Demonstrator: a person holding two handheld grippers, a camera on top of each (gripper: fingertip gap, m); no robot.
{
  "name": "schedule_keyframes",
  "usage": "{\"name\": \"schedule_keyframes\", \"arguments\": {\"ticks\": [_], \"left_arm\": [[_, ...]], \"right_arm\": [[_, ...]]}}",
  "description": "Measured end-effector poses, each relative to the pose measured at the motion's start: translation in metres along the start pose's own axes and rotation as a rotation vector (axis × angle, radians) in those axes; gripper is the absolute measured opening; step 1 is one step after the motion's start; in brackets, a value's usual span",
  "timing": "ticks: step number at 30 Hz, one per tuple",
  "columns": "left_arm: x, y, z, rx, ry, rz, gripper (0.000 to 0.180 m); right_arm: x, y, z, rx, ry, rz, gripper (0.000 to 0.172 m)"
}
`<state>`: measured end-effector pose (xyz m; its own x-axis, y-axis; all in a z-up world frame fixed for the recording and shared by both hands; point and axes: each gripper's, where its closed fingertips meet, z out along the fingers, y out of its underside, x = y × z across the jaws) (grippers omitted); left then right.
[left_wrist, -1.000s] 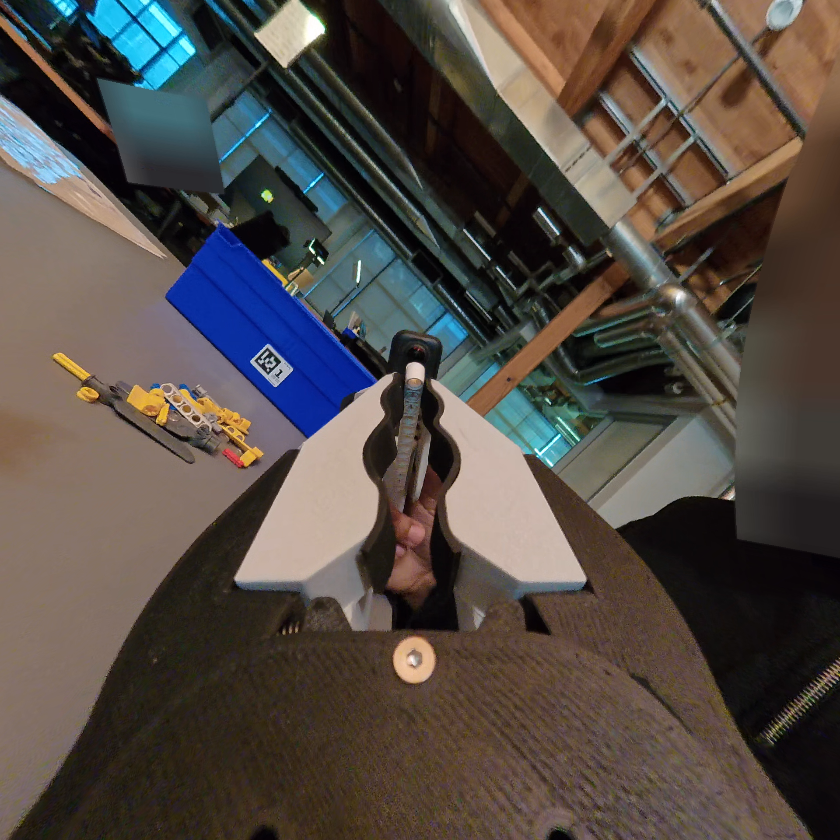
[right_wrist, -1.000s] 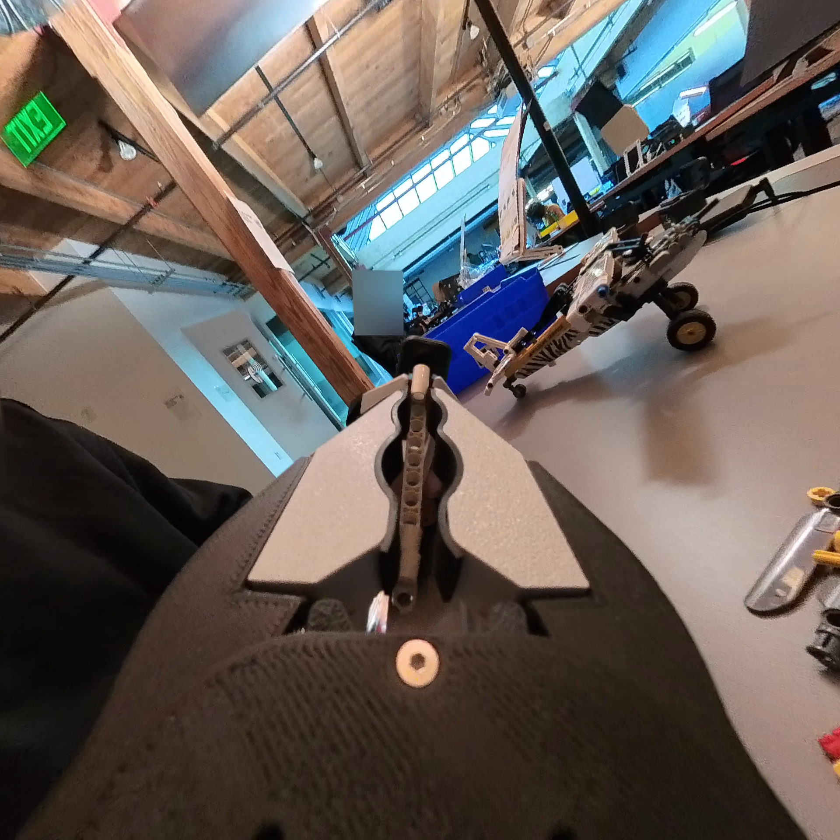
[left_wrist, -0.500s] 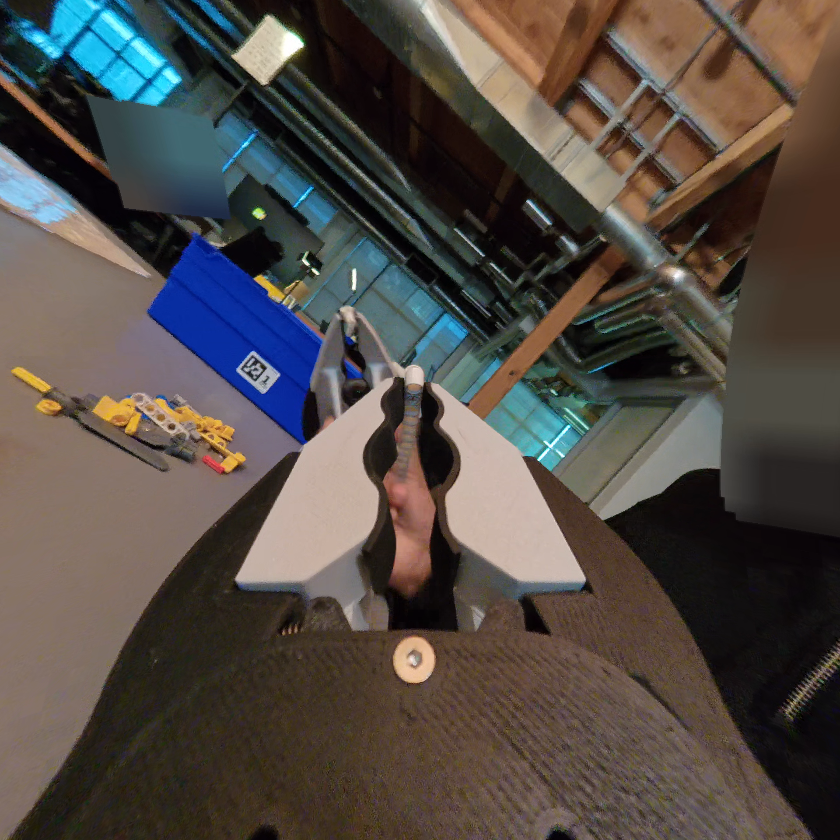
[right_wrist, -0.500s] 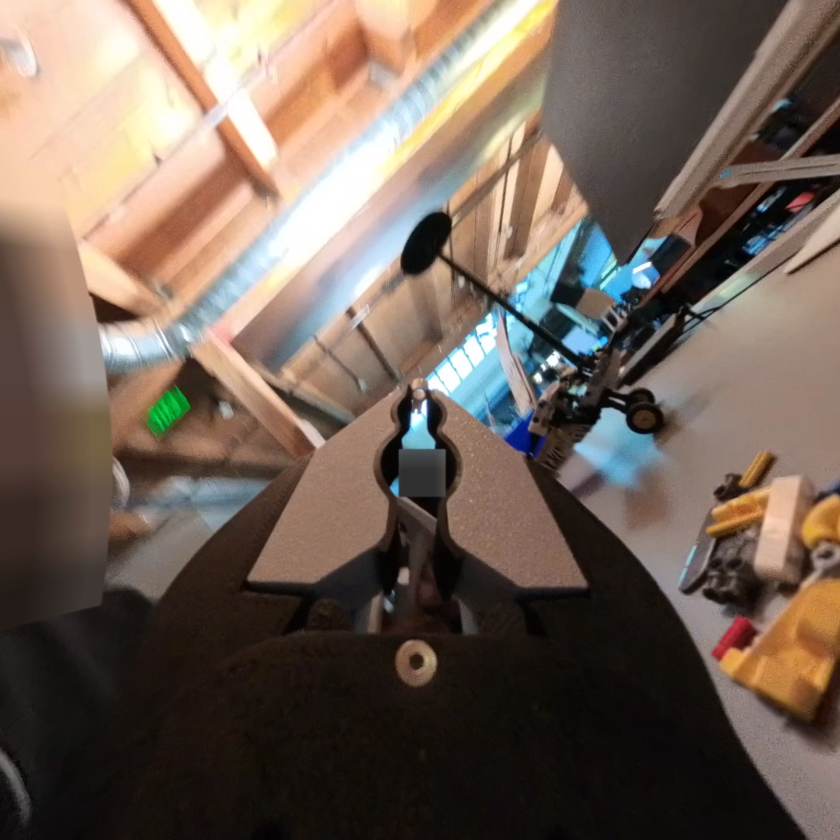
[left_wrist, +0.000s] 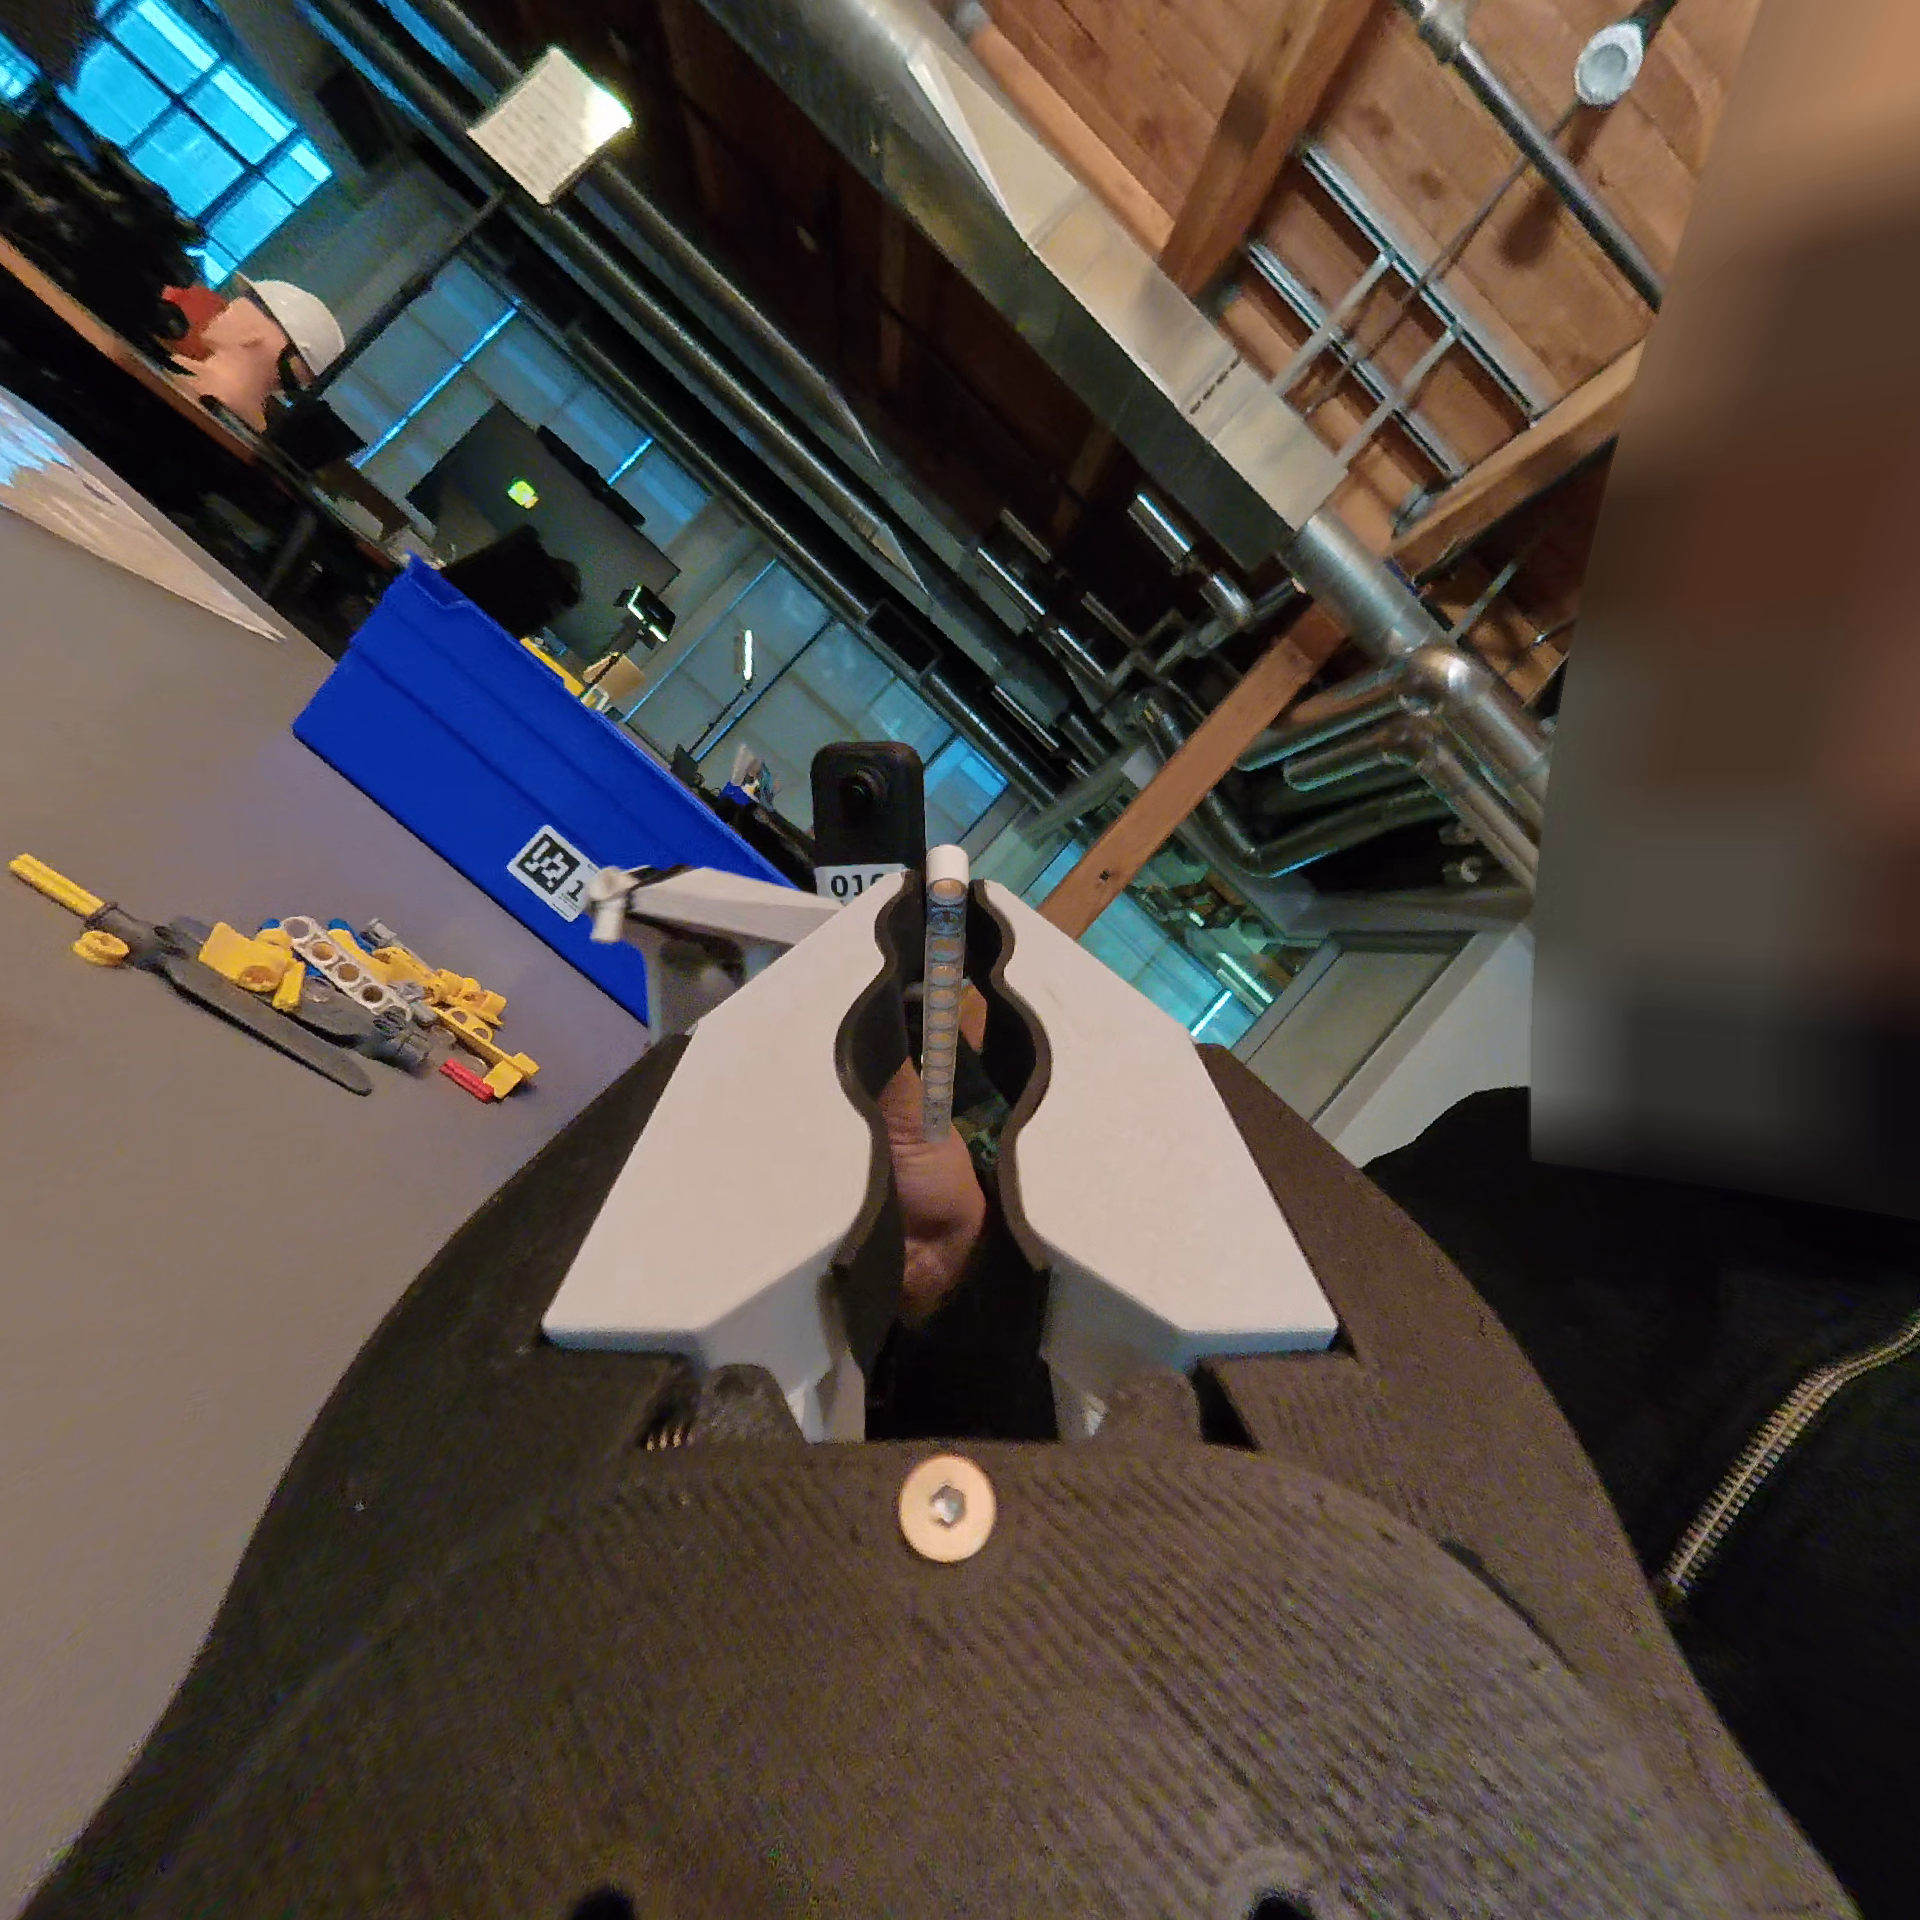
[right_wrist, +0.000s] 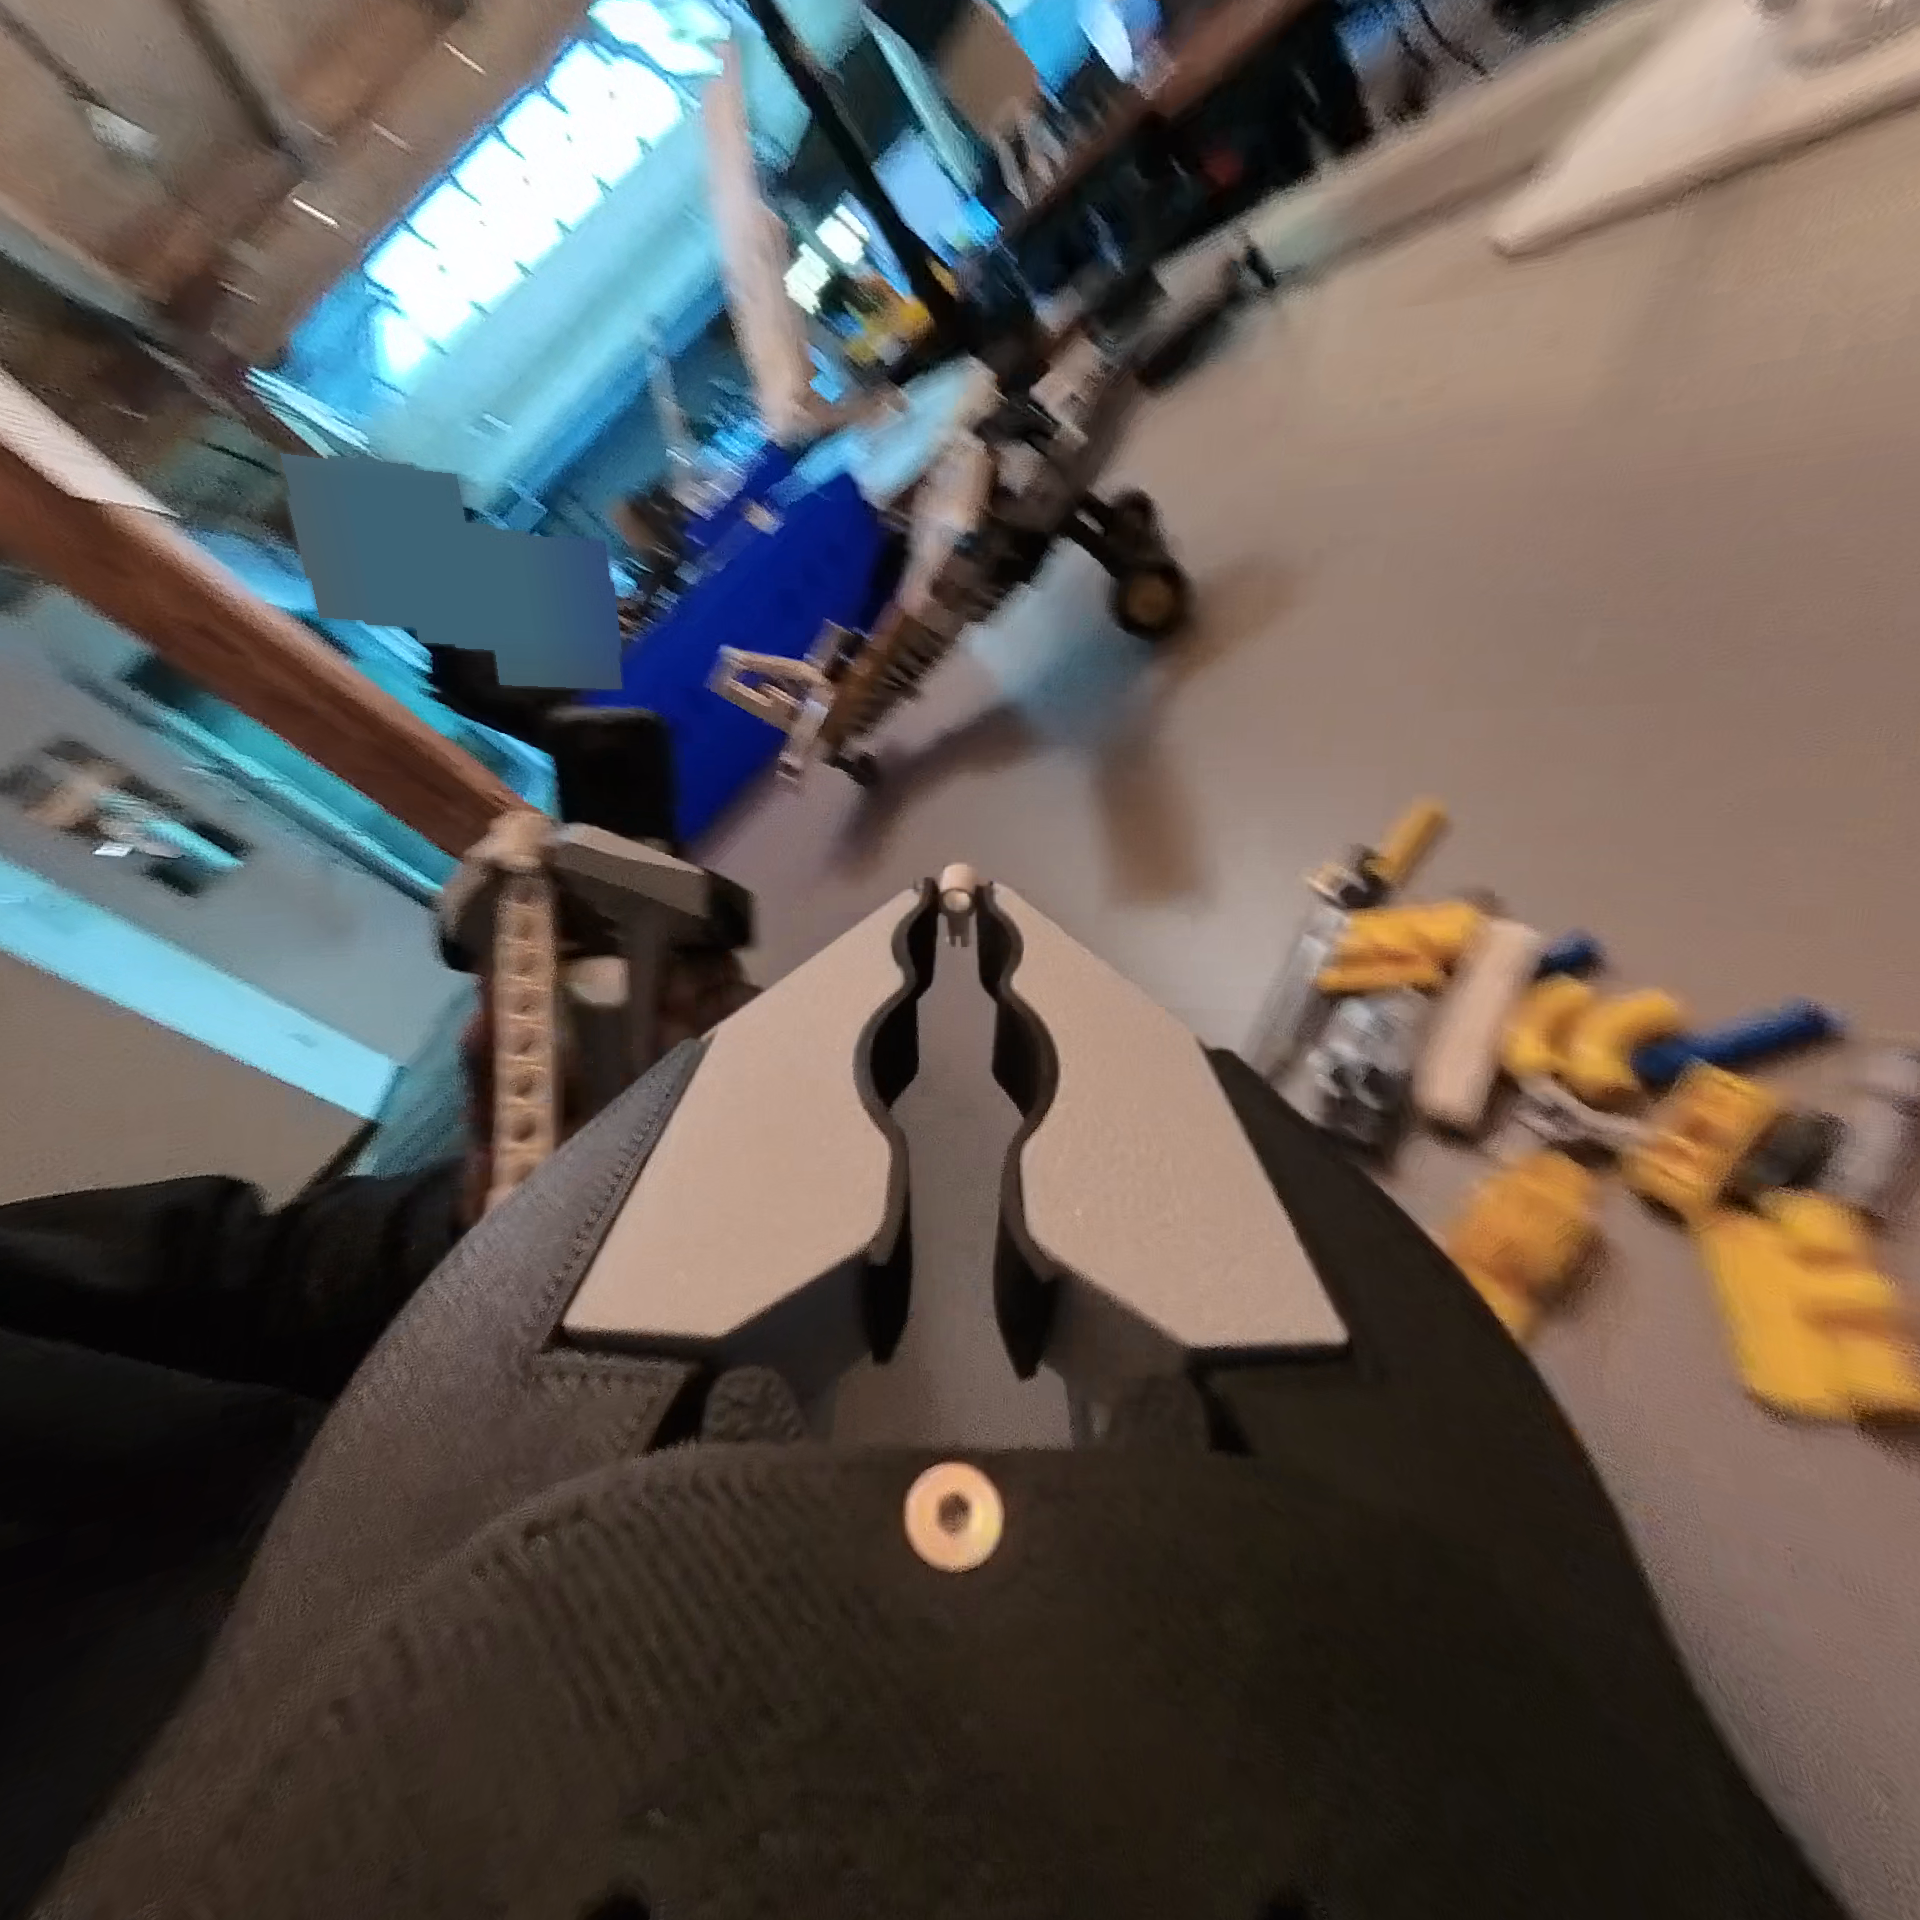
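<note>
The long, pale grey perforated plastic beam (left_wrist: 940, 997), light and stiff, stands clamped edgewise in the left claw (left_wrist: 943, 894), while the right claw (right_wrist: 956, 899) pinches a small white plastic pin (right_wrist: 956, 891) above the grey bench (right_wrist: 1558, 520).

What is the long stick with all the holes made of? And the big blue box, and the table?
The holed stick, clamped in the left gripper, looks like hard pale grey plastic: smooth, with evenly moulded round holes. The blue box also seems to be plastic: glossy, one even colour, with moulded ridges. The table has a flat, matt grey top; possibly laminate, but it is hard to tell.
</note>
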<state>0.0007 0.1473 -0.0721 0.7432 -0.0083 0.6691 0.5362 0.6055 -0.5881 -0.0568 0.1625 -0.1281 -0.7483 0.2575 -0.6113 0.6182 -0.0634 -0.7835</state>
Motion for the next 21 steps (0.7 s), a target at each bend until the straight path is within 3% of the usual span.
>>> {"name": "schedule_keyframes", "arguments": {"ticks": [4, 14, 17, 21], "left_arm": [[-0.005, -0.004, -0.003, 0.022, 0.002, -0.067, 0.002], [-0.011, 0.003, 0.001, -0.017, -0.032, -0.092, 0.002], [-0.015, 0.006, 0.002, -0.035, -0.052, -0.101, 0.002], [-0.017, 0.011, 0.004, -0.064, -0.062, -0.108, 0.003]], "right_arm": [[0.049, 0.015, -0.017, -0.144, 0.238, 0.067, 0.005], [0.066, 0.012, -0.032, -0.143, 0.311, 0.075, 0.018], [0.052, -0.004, -0.033, -0.049, 0.243, 0.033, 0.020], [-0.007, -0.026, -0.028, 0.079, -0.047, -0.001, 0.021]]}}
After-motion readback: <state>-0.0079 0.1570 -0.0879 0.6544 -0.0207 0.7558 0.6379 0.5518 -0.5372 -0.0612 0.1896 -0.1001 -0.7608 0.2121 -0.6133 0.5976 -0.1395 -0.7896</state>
